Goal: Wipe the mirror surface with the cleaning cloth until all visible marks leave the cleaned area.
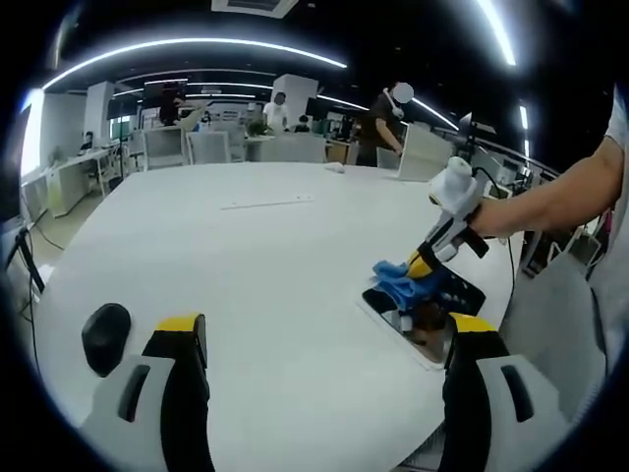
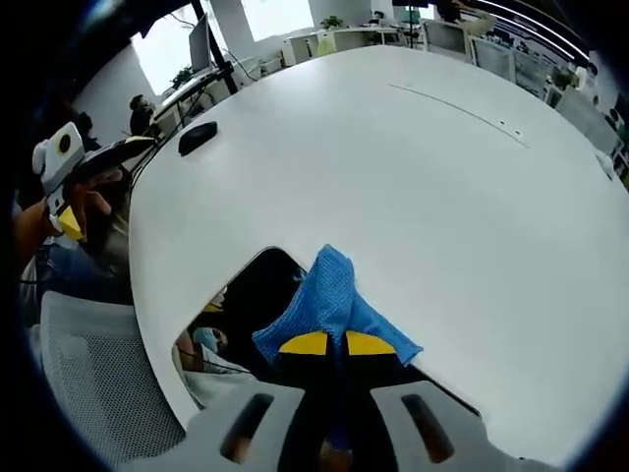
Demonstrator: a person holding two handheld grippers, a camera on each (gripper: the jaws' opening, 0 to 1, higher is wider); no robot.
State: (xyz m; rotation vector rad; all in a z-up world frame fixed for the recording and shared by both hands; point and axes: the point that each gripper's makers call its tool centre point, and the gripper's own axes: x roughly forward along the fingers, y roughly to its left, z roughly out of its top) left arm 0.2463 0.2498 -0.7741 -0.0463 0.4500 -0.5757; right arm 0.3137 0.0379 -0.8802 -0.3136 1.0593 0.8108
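**Cloth on the mirror at the table's edge: slip and slide are my worries**

My right gripper [image 2: 326, 344] has its jaws pressed together on the blue cleaning cloth [image 2: 329, 295], and the cloth is lying on the mirror [image 2: 257, 290]. In the left gripper view I see the same thing from the side: the mirror [image 1: 418, 320] lies flat on the white table [image 1: 265, 275] at its right, near edge, with the cloth [image 1: 403, 280] bunched on its far part. My left gripper [image 1: 329, 339] hangs over the table with its jaws spread and nothing between them, well apart from the mirror. A dark mouse [image 1: 105, 337] sits near the table's left edge.

What I fear most is the mirror shifting. Nothing pins it down, and it sits close to the rim, so a hard stroke toward that edge could push it off. I judge the free gripper would do well to steady it.

The cloth is held by a small pinch, so it could fold or pull free under drag. If so, the bare jaw tips might scrape the glass. I cannot tell from here which marks remain; the glass mostly gives back dark reflections.
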